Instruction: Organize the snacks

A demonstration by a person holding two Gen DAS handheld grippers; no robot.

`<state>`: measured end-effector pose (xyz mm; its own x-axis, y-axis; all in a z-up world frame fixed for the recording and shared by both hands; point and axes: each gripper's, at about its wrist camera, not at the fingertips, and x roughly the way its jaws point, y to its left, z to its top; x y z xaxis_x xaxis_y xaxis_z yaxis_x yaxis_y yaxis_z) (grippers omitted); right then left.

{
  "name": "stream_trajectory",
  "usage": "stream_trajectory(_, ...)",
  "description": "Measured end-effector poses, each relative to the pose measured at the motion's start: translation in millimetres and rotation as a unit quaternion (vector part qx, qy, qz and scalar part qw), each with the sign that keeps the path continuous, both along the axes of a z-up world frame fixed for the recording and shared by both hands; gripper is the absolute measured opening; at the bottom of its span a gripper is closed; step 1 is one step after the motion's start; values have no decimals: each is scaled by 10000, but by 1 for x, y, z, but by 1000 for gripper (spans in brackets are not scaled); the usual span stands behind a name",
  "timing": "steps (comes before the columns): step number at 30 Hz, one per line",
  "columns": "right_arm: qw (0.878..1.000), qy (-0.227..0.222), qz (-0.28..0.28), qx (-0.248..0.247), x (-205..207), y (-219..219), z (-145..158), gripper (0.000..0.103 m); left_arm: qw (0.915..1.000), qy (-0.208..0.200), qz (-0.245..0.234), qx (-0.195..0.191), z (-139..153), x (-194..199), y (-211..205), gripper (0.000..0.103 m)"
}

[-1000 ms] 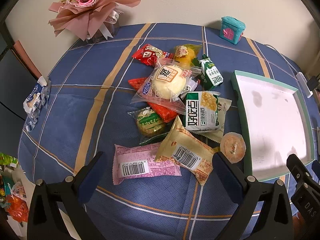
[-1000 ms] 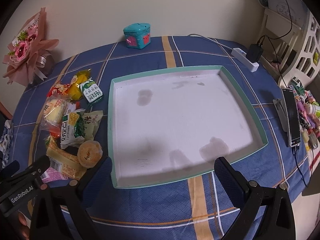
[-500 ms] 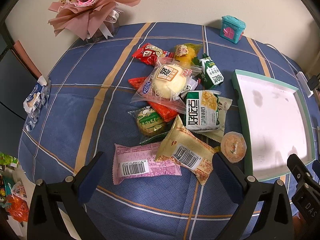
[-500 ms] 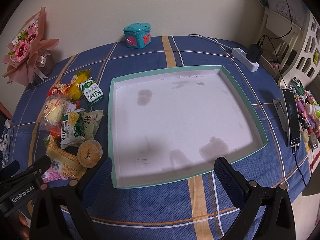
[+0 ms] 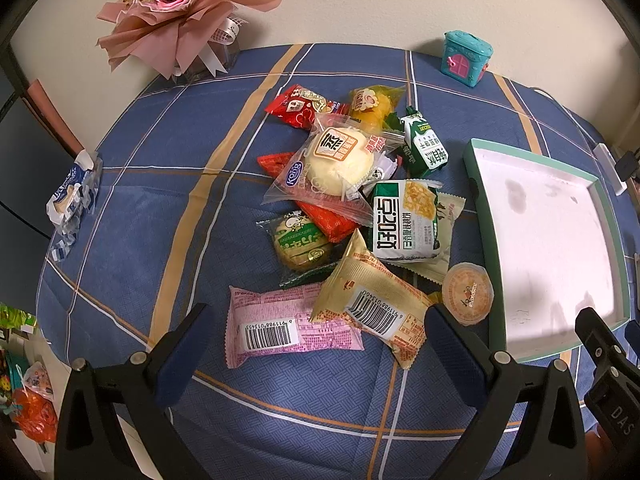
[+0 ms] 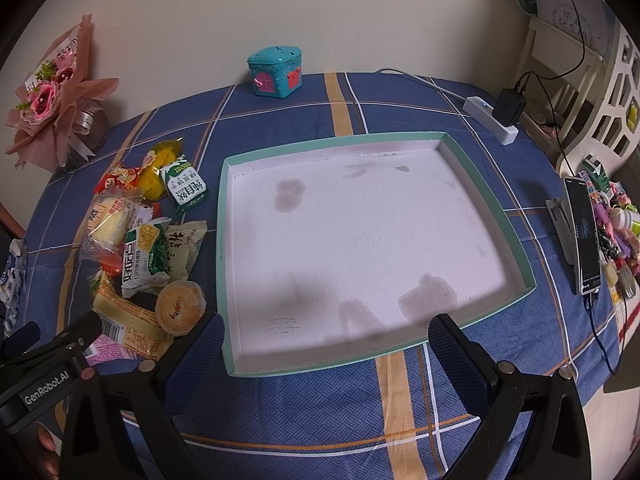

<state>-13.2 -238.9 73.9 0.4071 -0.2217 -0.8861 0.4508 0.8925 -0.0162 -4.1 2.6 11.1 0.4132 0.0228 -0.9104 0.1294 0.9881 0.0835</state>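
Both tongs, left [image 5: 316, 332] and right [image 6: 324, 340], spread apart, empty; snack pile [image 5: 360, 208] jumbled beside stained white tray [image 6: 360, 240].

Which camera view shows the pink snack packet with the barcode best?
The left wrist view: the pink packet lies whole between the open fingers. The right wrist view shows only a pink corner behind the left gripper.

The snack pile [image 5: 352, 216] crowds the middle of the worktop [image 5: 160, 208]. The cloth left of the pile is bare. The tray [image 6: 490, 204] is wide open inside, but its low walls stand all around. A jelly cup [image 5: 468, 294] sits just beside the tray.
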Motion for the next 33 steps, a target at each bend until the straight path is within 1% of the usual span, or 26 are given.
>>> stream_trajectory(26, 10000, 1, 7, -14, 1, 1, 1, 103, 10000, 15, 21, -25, -1, 0, 2, 103)
stream_trajectory(28, 10000, -1, 42, -20, 2, 3, 2, 103, 9999, 9, 116, -94, -1, 1, 7, 103)
stream_trajectory(31, 9998, -18, 170, -32, 6, 10, 2, 103, 9987, 6, 456, -215, -1, 5, 24, 103)
stream_trajectory(33, 9995, -52, 305, 66, 11, 16, 1, 103, 9973, 15, 694, -246, -2, 8, 37, 103)
